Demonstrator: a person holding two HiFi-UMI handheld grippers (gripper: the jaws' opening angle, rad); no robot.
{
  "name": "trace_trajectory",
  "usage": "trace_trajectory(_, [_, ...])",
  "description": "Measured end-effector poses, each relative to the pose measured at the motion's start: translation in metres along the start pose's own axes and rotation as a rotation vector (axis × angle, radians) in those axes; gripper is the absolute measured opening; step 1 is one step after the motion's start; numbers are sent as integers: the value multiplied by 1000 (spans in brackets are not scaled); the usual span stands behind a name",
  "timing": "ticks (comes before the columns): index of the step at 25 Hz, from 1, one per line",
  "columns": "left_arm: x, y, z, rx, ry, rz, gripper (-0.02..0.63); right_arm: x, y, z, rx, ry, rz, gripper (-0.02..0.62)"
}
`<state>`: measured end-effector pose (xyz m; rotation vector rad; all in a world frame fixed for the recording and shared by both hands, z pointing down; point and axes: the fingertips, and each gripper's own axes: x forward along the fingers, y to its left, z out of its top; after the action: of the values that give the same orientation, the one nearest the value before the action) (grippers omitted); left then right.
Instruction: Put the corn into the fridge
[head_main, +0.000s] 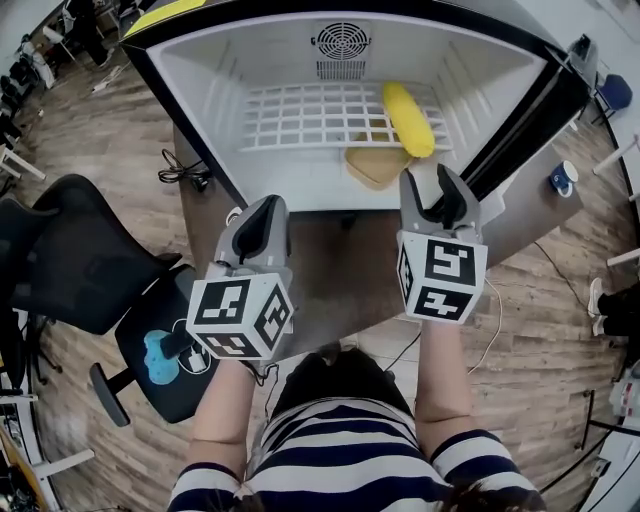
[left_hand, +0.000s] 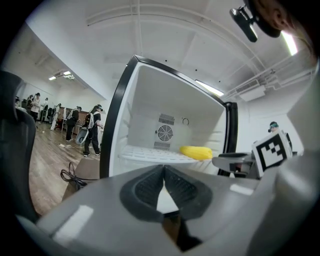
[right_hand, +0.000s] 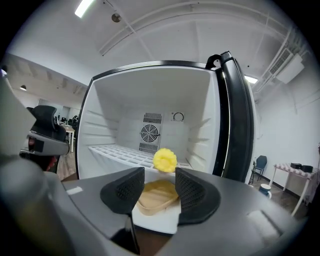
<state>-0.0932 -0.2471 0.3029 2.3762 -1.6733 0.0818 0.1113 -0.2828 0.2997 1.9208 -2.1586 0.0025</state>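
The yellow corn (head_main: 408, 118) lies on the white wire shelf (head_main: 300, 115) inside the open fridge (head_main: 200, 70), toward the shelf's right side; it also shows as the corn (left_hand: 196, 152) and end-on as the corn (right_hand: 164, 159). My right gripper (head_main: 437, 180) stands open just outside the fridge's front edge, below the corn, with nothing between its fingers; in its own view the right gripper (right_hand: 159, 175) frames the corn and a tan dish (right_hand: 156, 196). My left gripper (head_main: 262, 215) hangs further back and left, its jaws shut and empty (left_hand: 163, 170).
The tan dish (head_main: 377, 163) sits on the fridge floor under the shelf. The fridge door (head_main: 530, 110) stands open at the right. A black office chair (head_main: 70, 260) is at left, a cable (head_main: 185, 172) beside the fridge, a blue mug (head_main: 563, 178) at right. People (left_hand: 90, 130) stand far off.
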Motion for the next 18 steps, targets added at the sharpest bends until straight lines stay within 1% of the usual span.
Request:
trace_trajectory(7, [-9, 3, -5, -24, 2, 5, 0, -15, -4, -12, 31, 0, -4, 149])
trace_trajectory(12, [-14, 1, -10, -36, 8, 0, 0, -24, -3, -23, 92, 22, 32, 116])
trace_trajectory(15, [-17, 2, -13, -42, 15, 2, 0, -28, -3, -28, 109, 27, 34, 70])
trace_trajectory(16, [-18, 2, -14, -45, 16, 4, 0, -30, -4, -29, 111, 26, 30, 38])
trace_trajectory(17, [-19, 3, -15, -48, 17, 6, 0, -32, -4, -29, 112, 25, 29, -8])
trace_trajectory(18, [-20, 3, -16, -50, 18, 8, 0, -34, -3, -29, 111, 24, 32, -8])
